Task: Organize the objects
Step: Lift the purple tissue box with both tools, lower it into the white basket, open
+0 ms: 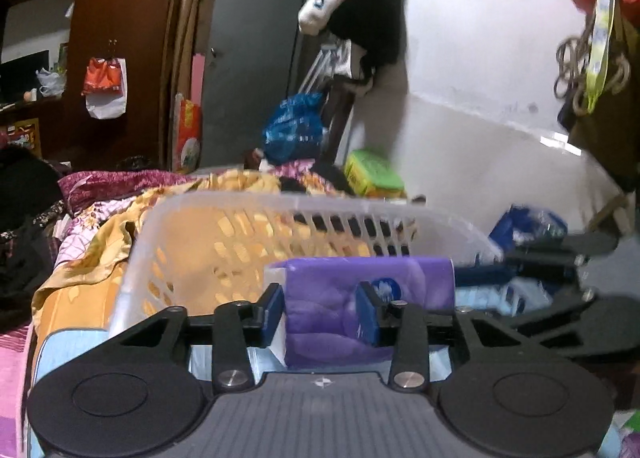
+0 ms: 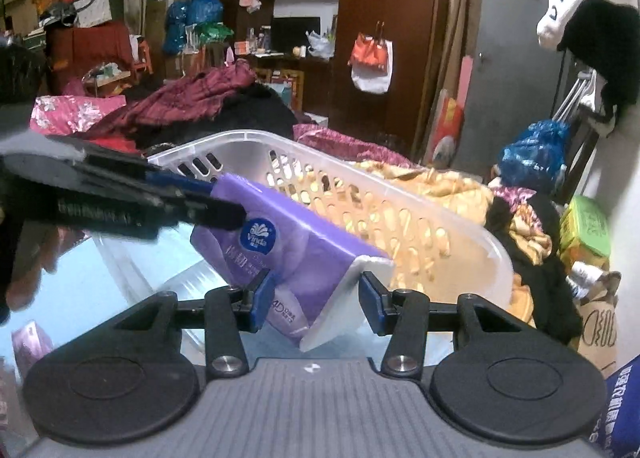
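Tissue pack (image 1: 360, 298), purple, soft and light, sits pinched between my left gripper (image 1: 324, 310) fingers before the basket (image 1: 248, 226). Right view: my right gripper (image 2: 316, 298) is parted around its white end, seemingly loose; squeeze the middle gently.

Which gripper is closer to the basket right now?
Left. The left gripper holds the tissue pack at the basket rim; the right gripper sits back at the pack's near end.
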